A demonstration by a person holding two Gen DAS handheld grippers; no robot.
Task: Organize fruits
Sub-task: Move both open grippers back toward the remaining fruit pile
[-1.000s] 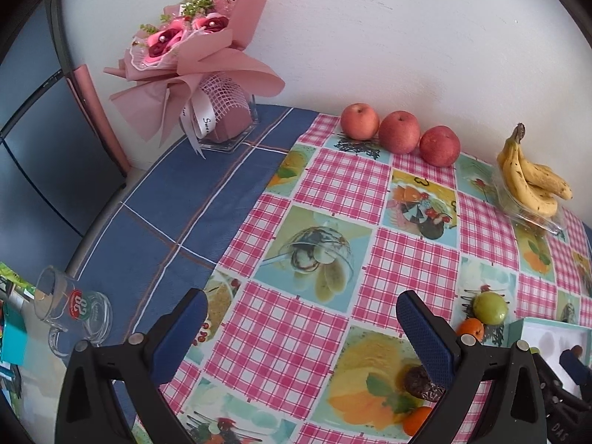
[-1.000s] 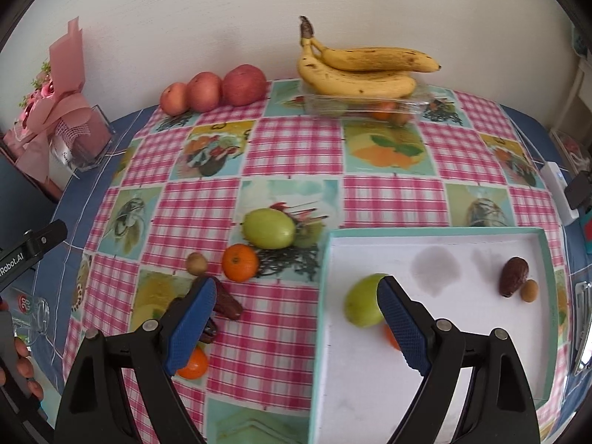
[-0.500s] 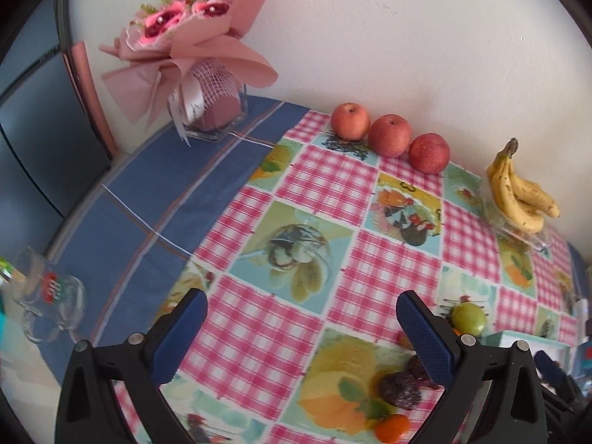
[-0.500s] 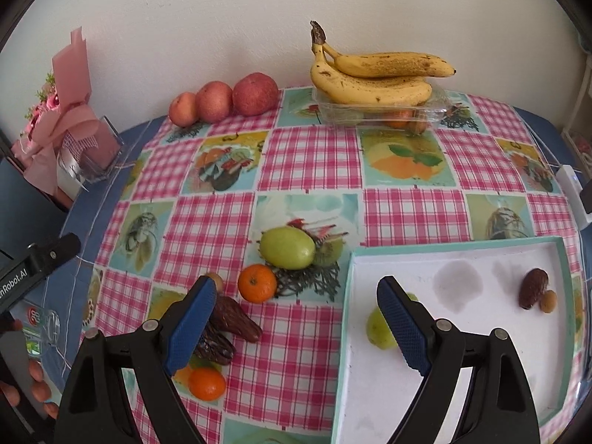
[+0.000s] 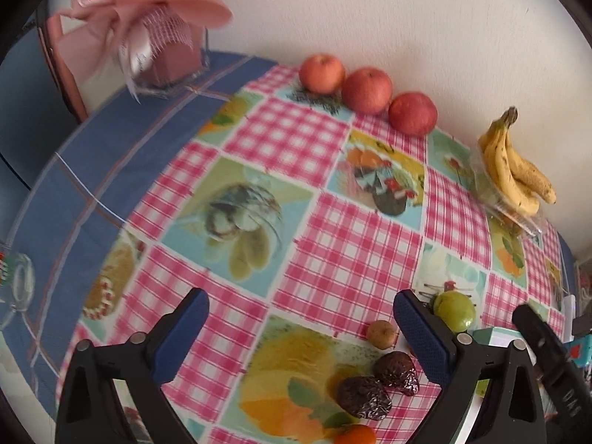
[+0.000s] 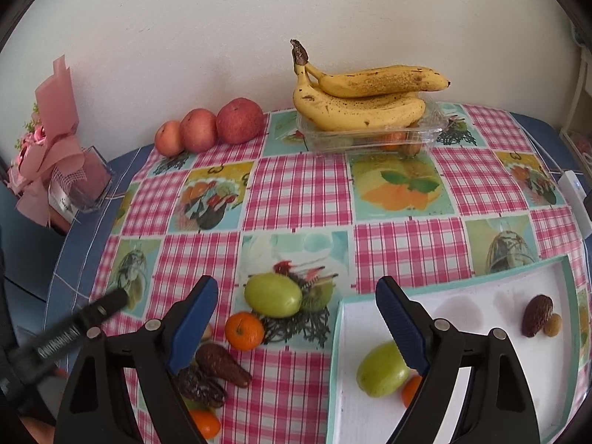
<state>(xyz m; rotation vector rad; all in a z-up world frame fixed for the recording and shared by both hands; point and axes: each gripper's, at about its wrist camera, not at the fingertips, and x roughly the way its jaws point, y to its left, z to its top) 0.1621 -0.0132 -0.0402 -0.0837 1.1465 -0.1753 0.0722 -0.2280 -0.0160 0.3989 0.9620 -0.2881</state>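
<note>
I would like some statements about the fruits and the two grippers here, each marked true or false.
1. The bananas lie on top of a clear plastic container. True.
2. The white tray holds no fruit. False: a green fruit, a date and other small fruits lie in it.
3. Three red apples sit in a row by the wall. True.
4. The right gripper is shut on an orange. False: it is open and empty.
5. The left gripper is open. True.

Bare cloth (image 6: 296, 192) mid-table gives passage — apples (image 6: 207, 125), banana box (image 6: 370, 137) line the wall.
</note>
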